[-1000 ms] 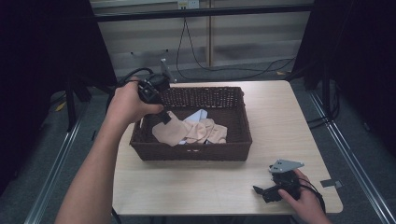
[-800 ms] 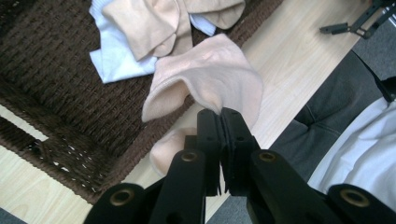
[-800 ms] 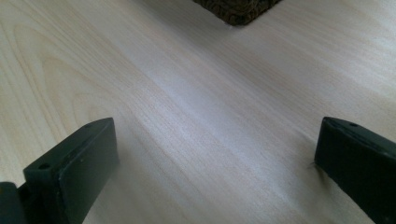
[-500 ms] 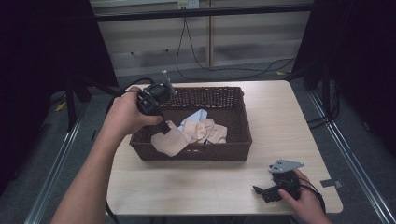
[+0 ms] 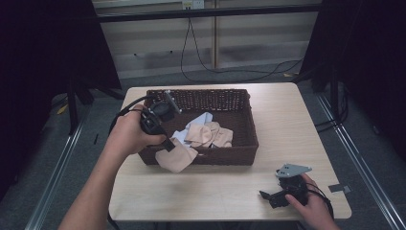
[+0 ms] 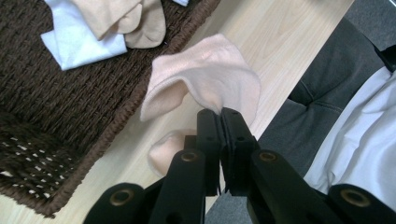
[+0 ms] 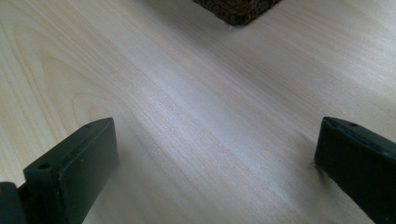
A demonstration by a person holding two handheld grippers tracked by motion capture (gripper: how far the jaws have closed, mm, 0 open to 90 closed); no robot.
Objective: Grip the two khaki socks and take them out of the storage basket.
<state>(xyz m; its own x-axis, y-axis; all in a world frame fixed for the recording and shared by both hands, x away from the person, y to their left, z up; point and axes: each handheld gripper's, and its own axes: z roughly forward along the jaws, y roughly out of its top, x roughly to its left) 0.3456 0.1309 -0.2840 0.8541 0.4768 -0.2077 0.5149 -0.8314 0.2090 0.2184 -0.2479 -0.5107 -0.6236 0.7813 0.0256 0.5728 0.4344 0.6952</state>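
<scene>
Spanning a grey floor [image 5: 57,163], pale wood table [image 5: 206,196]: left gripper [image 5: 168,145] fingers pinching peach sock [image 5: 176,157], right gripper [image 5: 266,195] fingers apart.

The high view is dim, its left and right edges nearly black, with soft light on the table [image 5: 306,120]. The right gripper view is blurred, with pale glare across the wood at centre.

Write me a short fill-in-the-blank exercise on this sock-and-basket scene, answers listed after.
1. The left gripper is shut on a pale pink ____.
2. That sock hangs over the front rim of the woven ____.
3. The right gripper rests over the bare table with its jaws ____.

Answers: sock; basket; open
</scene>
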